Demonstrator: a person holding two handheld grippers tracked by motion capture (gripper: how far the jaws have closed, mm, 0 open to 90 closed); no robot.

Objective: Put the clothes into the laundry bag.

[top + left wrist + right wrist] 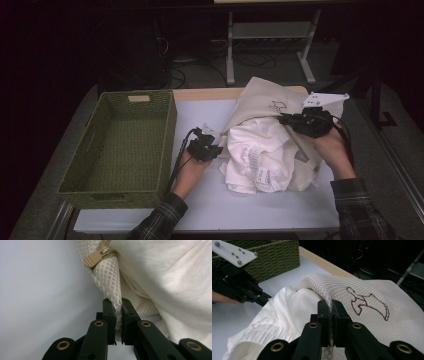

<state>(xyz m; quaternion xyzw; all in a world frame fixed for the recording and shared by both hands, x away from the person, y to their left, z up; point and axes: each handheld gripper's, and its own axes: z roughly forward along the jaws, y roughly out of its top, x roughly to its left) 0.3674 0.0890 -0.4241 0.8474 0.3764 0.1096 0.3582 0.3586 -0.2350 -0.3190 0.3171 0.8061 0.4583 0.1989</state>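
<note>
Mesh fabric, cream-coloured, is filling the jaws of both grippers: each one is pinching an edge of the same mesh laundry bag [267,102], which is lying on the white surface [210,200] to the right of the green woven basket [120,145]. The left gripper [118,320] is clamping a fold of the bag's mesh just below the tan zipper pull [93,260], its jaws closed tight on the netting; in the high view the left gripper [212,148] is sitting at the bag's left side, just beside the basket's right wall. The right gripper [331,322] is gripping the bag's upper layer, with the mesh running down between its closed jaws, next to a brown outline drawing [368,302] printed on the fabric. In the high view the right gripper [285,119] is resting on top of the bag, towards the surface's right edge. A white garment [257,157] is bulging out of the bag's mouth between the two grippers, crumpled and spilling towards the person's side of the surface. The basket is standing apart from the bag, at the left.
</note>
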